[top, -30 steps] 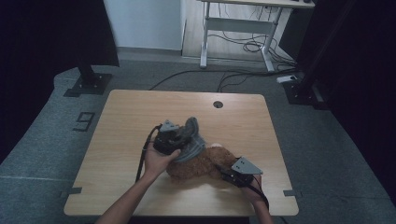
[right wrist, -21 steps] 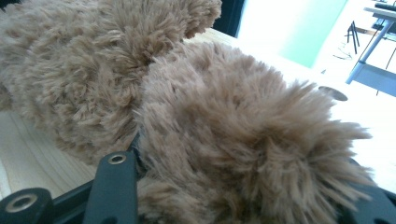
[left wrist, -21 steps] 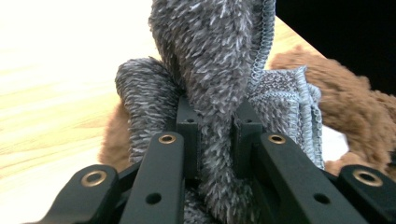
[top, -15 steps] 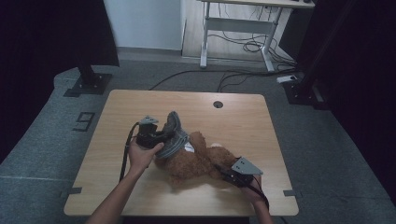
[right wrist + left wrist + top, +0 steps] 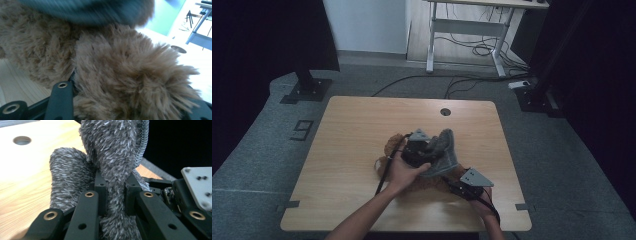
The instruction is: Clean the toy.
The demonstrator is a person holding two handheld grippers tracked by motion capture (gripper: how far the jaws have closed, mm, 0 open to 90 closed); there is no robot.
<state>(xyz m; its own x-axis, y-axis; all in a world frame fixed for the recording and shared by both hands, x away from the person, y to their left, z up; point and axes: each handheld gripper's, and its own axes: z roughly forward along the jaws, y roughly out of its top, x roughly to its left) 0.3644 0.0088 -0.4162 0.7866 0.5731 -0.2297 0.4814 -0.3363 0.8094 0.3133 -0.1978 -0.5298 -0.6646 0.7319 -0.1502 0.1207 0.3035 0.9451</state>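
Left gripper (image 5: 428, 150) sits over the middle of the light wooden table (image 5: 352, 130), jaws clamped tight on a fold of the fuzzy grey knitted garment (image 5: 443, 152); in the left gripper view the grey pile (image 5: 115, 165) is pinched between the two black jaw tips and bulges above and below them, with a ribbed knit edge running down its right side. Left hand (image 5: 402, 170) wraps the gripper body from below, forearm coming in diagonally from the bottom edge, wrist angled toward the table's right side, cable looping down beside it. The garment stands up from the jaws and drapes rightward over the fluffy brown plush toy (image 5: 387, 150), which lies on the table under and around both grippers, part of it poking out left of the left hand. Right gripper (image 5: 462, 187) is low near the table's front right, grey three-cornered plate on top, hand behind it at the table's near edge, pointing left toward the toy. In the right gripper view the jaws are partly closed on a tuft of the brown fur (image 5: 130, 82), a limb-like lump of the toy; the grey garment hangs blurred across the top of that view. Round cable hole (image 5: 445, 111) sits near the far edge, well apart from everything.
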